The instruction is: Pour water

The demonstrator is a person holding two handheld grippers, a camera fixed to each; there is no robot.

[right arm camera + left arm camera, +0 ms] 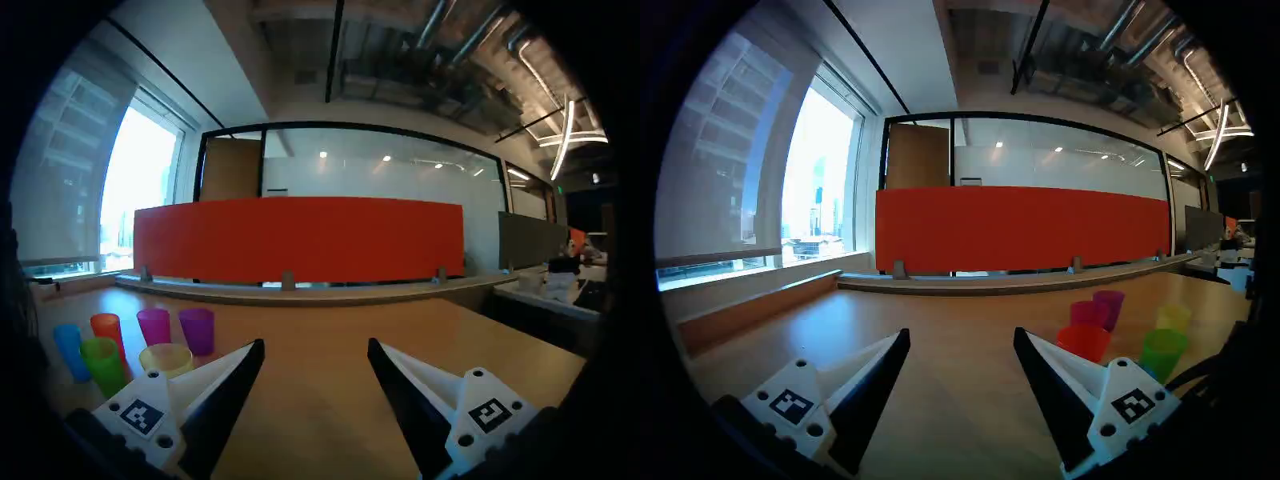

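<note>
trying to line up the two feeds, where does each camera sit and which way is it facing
Left gripper view: rides on the left gripper, low over the wooden table, facing the red partition; its own two open fingers show, with the coloured cups on its right.
Right gripper view: rides on the right gripper, facing the same way; its own open fingers show, with the cups on its left.
Shared: wooden table, red partition, coloured cups, window.

No readable text, numbers or brands. Only square black-and-white code markers (792,406) on fingers of the left tool (961,331) and the right tool (314,342); patterns, no letters.
</note>
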